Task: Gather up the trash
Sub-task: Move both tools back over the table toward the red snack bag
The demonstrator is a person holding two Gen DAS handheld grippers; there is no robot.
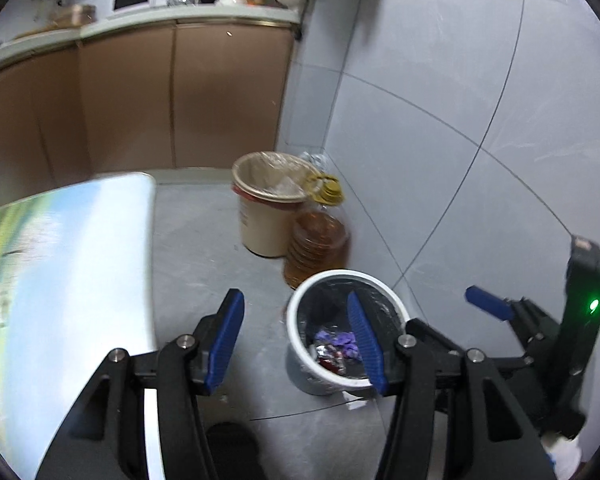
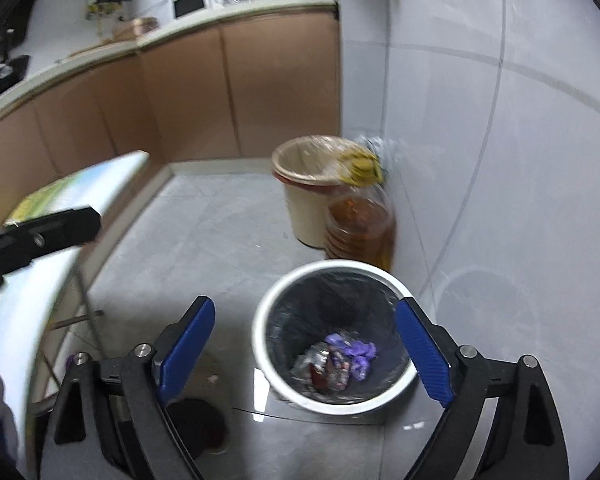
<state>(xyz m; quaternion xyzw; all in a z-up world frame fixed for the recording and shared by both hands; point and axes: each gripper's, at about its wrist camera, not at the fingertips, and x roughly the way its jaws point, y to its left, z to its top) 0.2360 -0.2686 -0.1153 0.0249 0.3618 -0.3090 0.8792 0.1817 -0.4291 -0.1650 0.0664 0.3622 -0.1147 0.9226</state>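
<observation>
White bin (image 2: 262, 354), black liner, lower centre, purple and silver wrappers (image 2: 340, 360) inside; beige bin (image 2: 304, 216), red band, centre; amber oil bottle (image 2: 360, 228), yellow cap; brown cabinets (image 2: 180, 92) upper left; blue finger pads (image 2: 186, 346).

floor (image 2: 204, 240) | white bin (image 2: 268, 364); beige bin (image 2: 304, 216); oil jug (image 2: 360, 228)
</observation>
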